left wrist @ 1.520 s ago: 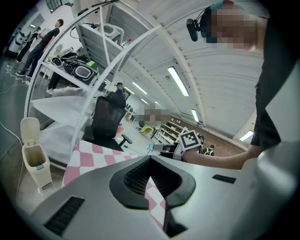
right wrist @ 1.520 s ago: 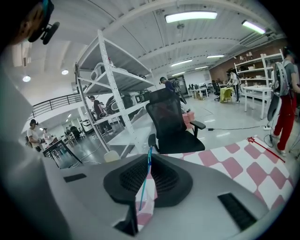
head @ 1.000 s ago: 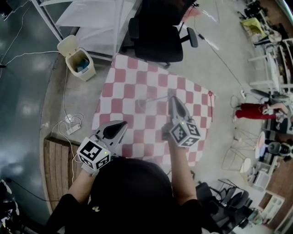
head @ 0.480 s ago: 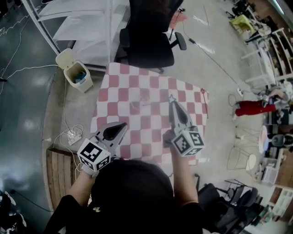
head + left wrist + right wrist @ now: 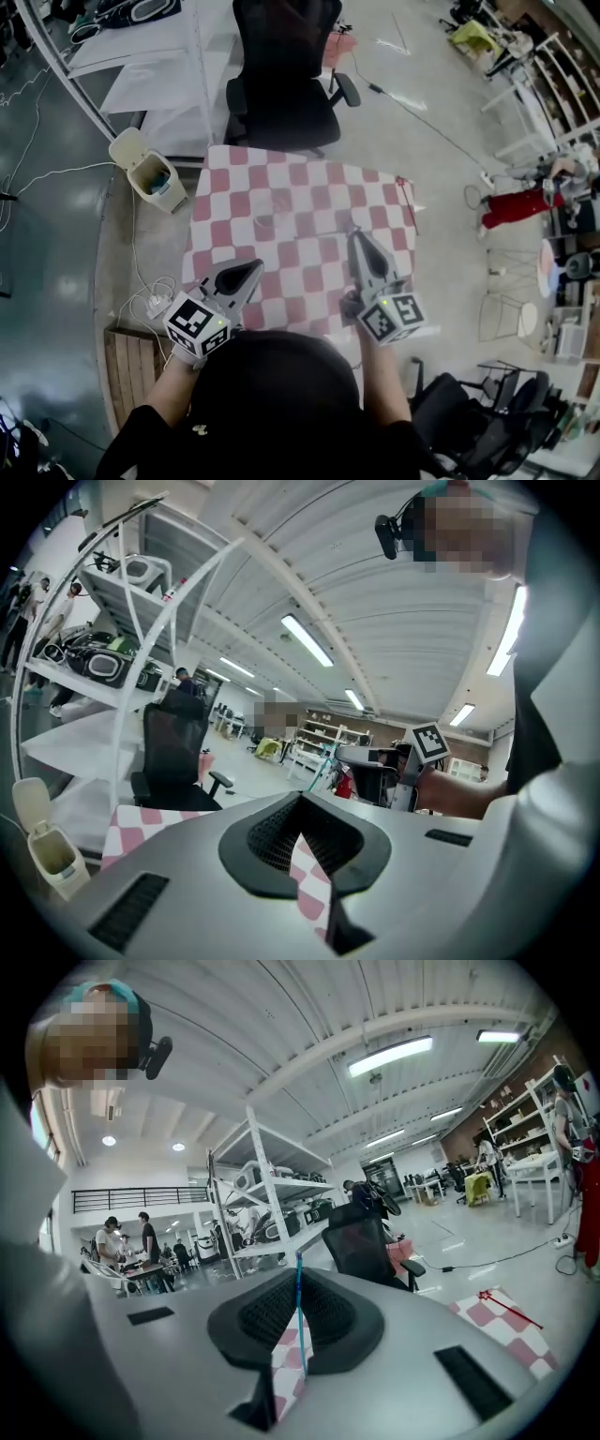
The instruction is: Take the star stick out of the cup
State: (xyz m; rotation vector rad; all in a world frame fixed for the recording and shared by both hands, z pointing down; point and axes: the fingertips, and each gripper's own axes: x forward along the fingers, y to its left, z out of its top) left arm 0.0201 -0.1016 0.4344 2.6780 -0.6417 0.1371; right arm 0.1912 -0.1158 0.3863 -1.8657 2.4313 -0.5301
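Note:
A clear cup (image 5: 265,225) stands faintly visible on the red-and-white checked tablecloth (image 5: 300,183), left of the middle. My right gripper (image 5: 355,234) hangs over the cloth to the cup's right, well apart from it. It is shut on a thin blue stick (image 5: 299,1307) that stands upright between its pads; the star end I cannot make out. My left gripper (image 5: 251,269) is held over the near left part of the cloth with its jaws together and nothing in them. The right gripper's marker cube (image 5: 429,742) shows in the left gripper view.
A red star stick (image 5: 509,1308) lies on the cloth's far right corner (image 5: 406,199). A black office chair (image 5: 281,89) stands at the table's far side, a small waste bin (image 5: 148,173) on the floor to its left, and metal shelving (image 5: 272,1194) beyond.
The right gripper has drawn back from the cup toward me and risen, taking the stick clear of the cup. The left gripper has also lifted and shifted a little.

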